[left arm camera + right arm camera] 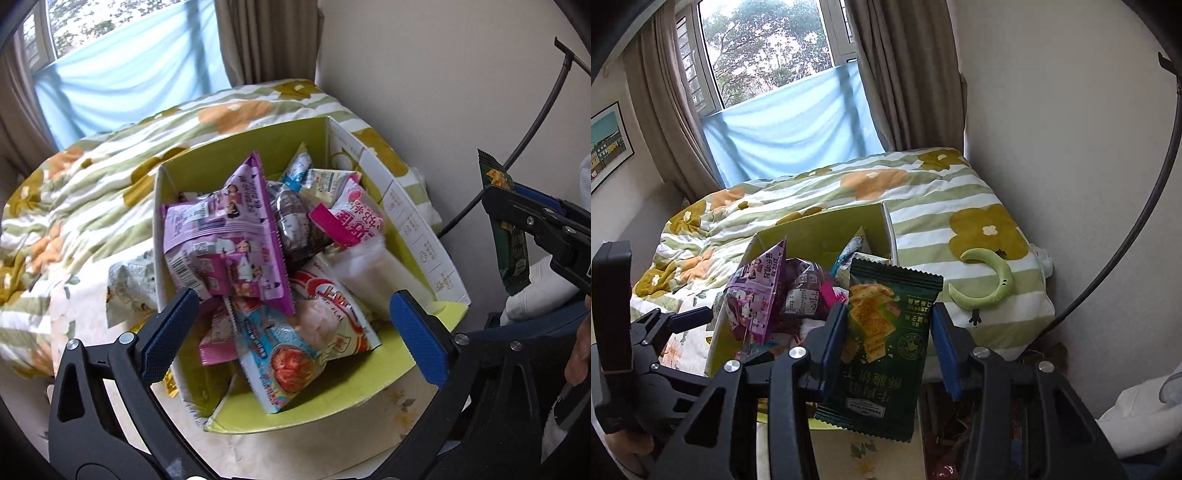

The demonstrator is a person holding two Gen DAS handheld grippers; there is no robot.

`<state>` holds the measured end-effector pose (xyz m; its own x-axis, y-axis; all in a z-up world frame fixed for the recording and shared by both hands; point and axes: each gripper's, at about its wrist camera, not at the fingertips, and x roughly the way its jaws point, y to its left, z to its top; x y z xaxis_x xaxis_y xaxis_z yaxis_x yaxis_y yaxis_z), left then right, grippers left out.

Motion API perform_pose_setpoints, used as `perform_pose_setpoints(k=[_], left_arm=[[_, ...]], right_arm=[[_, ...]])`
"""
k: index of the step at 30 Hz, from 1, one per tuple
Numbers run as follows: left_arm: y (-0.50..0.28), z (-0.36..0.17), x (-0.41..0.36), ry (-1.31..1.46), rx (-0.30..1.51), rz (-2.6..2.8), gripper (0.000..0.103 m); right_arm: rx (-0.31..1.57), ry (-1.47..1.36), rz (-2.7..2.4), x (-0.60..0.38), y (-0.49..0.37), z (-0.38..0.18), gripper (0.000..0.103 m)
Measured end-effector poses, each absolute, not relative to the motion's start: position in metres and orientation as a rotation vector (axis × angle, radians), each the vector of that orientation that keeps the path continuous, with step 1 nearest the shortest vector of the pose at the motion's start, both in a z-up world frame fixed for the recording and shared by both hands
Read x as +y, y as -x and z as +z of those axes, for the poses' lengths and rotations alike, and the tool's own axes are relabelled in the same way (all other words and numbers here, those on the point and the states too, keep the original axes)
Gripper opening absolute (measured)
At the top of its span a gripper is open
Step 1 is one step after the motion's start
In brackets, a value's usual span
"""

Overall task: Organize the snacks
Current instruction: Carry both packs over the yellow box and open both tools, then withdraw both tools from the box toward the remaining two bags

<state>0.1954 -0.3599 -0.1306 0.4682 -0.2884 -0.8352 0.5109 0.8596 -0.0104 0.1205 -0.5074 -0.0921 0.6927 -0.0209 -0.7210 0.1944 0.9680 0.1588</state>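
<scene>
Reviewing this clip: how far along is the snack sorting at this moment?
Mostly done: the green box already holds a heap of packets, with the purple packet on top. In hand: the right gripper is shut on a dark green cracker packet, near the box. The left gripper is open and empty above the box. Left: a pale packet outside the box wall.

I am seeing one green cardboard box [424,236], about nine plastic snack packets heaped inside, one dark green cracker packet [882,347] and one green crescent-shaped plush toy [982,280].
</scene>
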Motion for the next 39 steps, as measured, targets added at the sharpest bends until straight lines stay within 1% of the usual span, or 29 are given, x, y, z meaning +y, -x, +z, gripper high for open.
perform_pose_setpoints(k=[6,13,23,24,26,27,28,30,32,39], left_arm=[[-0.193,-0.128,-0.326,-0.199,0.976,-0.460,0.102],[-0.194,-0.118,-0.297,-0.173,0.967,-0.397,0.102],[-0.196,-0.122,-0.266,-0.175,0.965,-0.315,0.102],[-0.196,-0.122,-0.262,-0.172,0.965,-0.309,0.102],[-0.195,-0.123,-0.256,-0.167,0.966,-0.302,0.102],[-0.195,-0.123,-0.253,-0.164,0.964,-0.299,0.102],[-0.194,-0.123,-0.250,-0.162,0.960,-0.296,0.102],[-0.191,-0.122,-0.245,-0.155,0.955,-0.291,0.102],[-0.189,-0.119,-0.241,-0.144,0.951,-0.289,0.102],[-0.179,-0.100,-0.225,-0.118,0.905,-0.261,0.102]], right_arm=[[0.807,-0.206,-0.077,-0.496,-0.132,-0.093,0.042],[0.805,-0.167,0.034,-0.476,-0.166,-0.091,0.042],[0.903,-0.193,0.119,-0.446,-0.199,-0.124,0.043],[0.913,-0.199,0.117,-0.445,-0.200,-0.128,0.047],[0.929,-0.215,0.117,-0.445,-0.200,-0.133,0.065],[0.931,-0.220,0.117,-0.445,-0.199,-0.135,0.083],[0.926,-0.224,0.114,-0.446,-0.196,-0.135,0.094],[0.911,-0.230,0.114,-0.447,-0.192,-0.132,0.096],[0.899,-0.221,0.112,-0.448,-0.187,-0.128,0.102],[0.852,-0.160,0.129,-0.444,-0.171,-0.105,0.102]])
